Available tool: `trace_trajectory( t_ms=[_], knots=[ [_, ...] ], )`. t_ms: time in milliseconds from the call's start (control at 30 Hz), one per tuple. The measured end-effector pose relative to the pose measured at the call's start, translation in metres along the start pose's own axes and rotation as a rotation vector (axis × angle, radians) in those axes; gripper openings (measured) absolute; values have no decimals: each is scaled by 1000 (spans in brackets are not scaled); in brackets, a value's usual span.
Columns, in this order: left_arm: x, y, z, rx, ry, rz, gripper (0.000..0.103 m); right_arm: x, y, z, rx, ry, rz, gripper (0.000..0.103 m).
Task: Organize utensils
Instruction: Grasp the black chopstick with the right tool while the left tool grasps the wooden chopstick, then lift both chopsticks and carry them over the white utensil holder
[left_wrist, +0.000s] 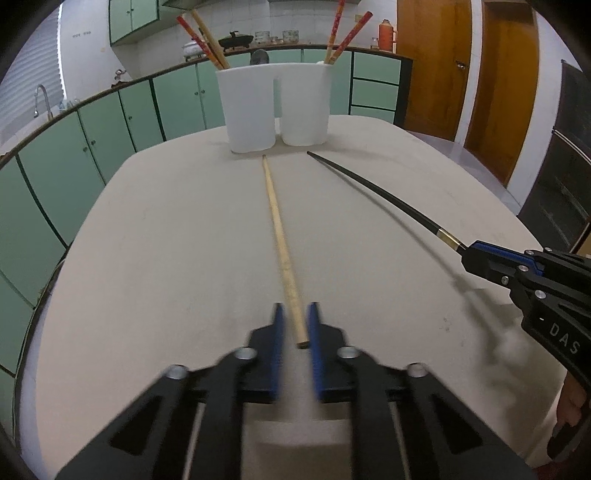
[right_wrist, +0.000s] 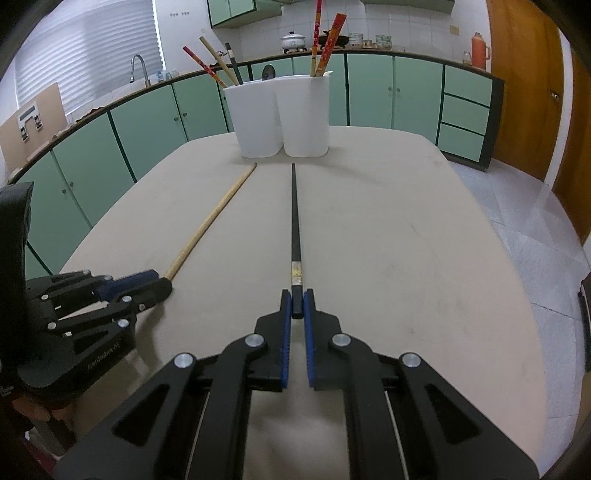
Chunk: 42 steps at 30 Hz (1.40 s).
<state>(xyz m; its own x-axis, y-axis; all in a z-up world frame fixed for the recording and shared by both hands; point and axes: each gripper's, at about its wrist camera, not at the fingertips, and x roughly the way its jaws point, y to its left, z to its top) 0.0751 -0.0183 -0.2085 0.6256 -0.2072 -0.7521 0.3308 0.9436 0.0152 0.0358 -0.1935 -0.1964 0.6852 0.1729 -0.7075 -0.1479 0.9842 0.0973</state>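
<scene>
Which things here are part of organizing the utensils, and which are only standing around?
Job: wooden chopstick at left gripper; black chopstick in right gripper; white holder.
Not job: orange thermos, faucet, pot.

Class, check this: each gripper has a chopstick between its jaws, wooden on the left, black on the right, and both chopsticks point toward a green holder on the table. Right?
Not quite: the holder is white, as the right wrist view shows. The rest stands: the left gripper has the wooden chopstick, the right gripper the black chopstick.

Two black linkage grippers, left gripper (left_wrist: 296, 317) and right gripper (right_wrist: 297, 302), with blue ribbed pads (silver screws at pivots), white lettering.
</scene>
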Motion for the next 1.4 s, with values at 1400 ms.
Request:
trace_trajectory(
  t_ms=[1400],
  knots=[
    [-103, 25, 114, 32, -302, 3, 7, -70, 3, 112, -106, -187, 30, 6]
  ],
)
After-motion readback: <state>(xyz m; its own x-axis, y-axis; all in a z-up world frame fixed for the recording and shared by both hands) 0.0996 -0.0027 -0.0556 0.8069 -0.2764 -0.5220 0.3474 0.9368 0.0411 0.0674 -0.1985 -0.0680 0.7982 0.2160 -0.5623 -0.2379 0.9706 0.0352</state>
